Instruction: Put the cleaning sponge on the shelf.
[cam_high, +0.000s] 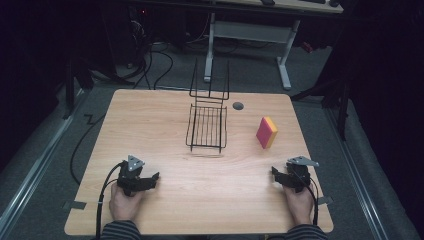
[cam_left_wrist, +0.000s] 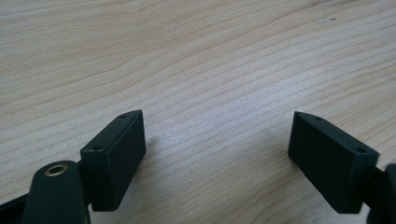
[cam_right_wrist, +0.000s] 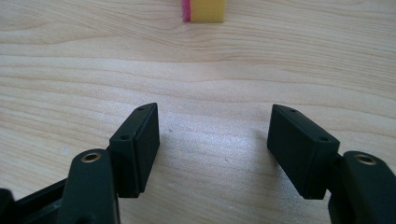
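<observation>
Light wooden bench (cam_high: 165, 130), black wire rack (cam_high: 207, 127) mid-bench. Pink-and-yellow sponge block (cam_high: 267, 132) stands on edge right of rack, straight ahead of right gripper (cam_high: 281, 175). Left gripper (cam_high: 150, 181) and right gripper: fingers spread, empty. Advise: approach level, straddle sponge's narrow faces, close gently.

We count one wooden table (cam_high: 165, 210). On it we see one wire basket (cam_high: 207, 127). We see one sponge (cam_high: 266, 132), pink on one side and yellow on the other. We count two hands and two grippers: the left gripper (cam_high: 156, 177) and the right gripper (cam_high: 274, 173). Each gripper has two black jaws, so four jaws in all.
</observation>
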